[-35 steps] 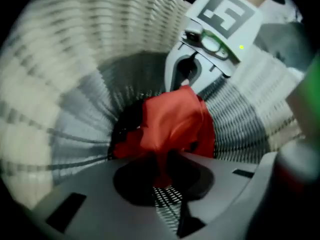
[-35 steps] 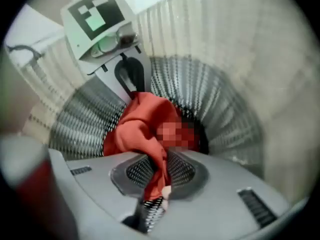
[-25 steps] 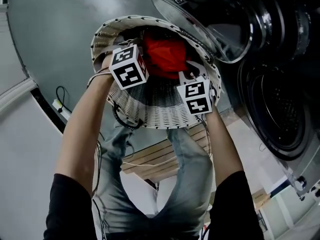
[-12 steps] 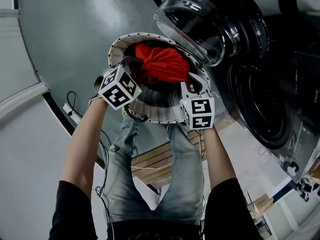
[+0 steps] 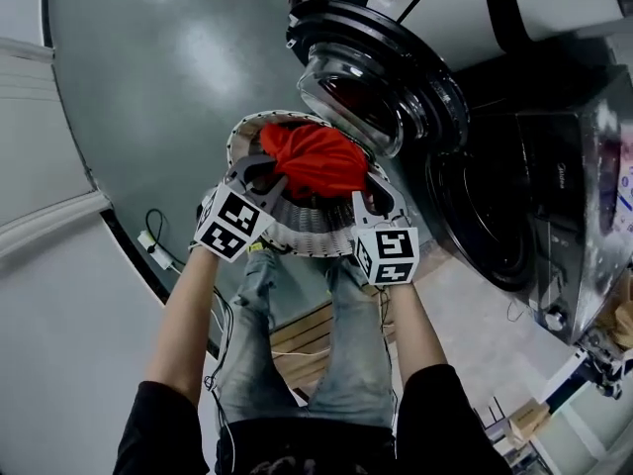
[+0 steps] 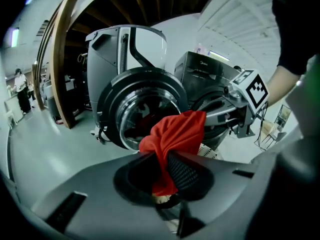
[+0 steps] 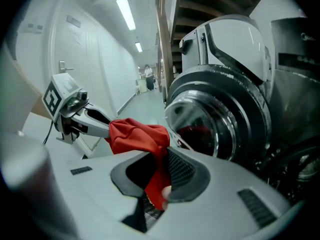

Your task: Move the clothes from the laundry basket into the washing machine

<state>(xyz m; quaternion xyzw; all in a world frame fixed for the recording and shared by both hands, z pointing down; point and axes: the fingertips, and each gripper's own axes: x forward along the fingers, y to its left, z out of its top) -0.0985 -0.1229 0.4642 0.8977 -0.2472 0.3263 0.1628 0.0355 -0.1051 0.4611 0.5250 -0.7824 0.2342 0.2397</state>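
Observation:
A white wicker laundry basket (image 5: 302,228) hangs in the air between my two grippers, with a red cloth (image 5: 315,156) heaped in it. My left gripper (image 5: 259,166) is shut on the near left rim, and the red cloth (image 6: 175,131) is pinched between its pads with wicker showing below. My right gripper (image 5: 374,188) is shut the same way on the near right rim, with the red cloth (image 7: 137,134) in its jaws. The washing machine's round glass door (image 5: 356,87) stands open just beyond the basket. Its dark drum opening (image 5: 485,216) lies to the right.
A wooden pallet (image 5: 302,325) lies on the floor by the person's legs. A cable with a plug strip (image 5: 153,250) runs along the white wall at the left. A second grey machine (image 5: 579,196) stands to the right. A person (image 6: 22,89) stands far off.
Both grippers have risen together with the basket and the red cloth, up to the level of the open door. The floor has dropped farther below. The jaws kept their hold.

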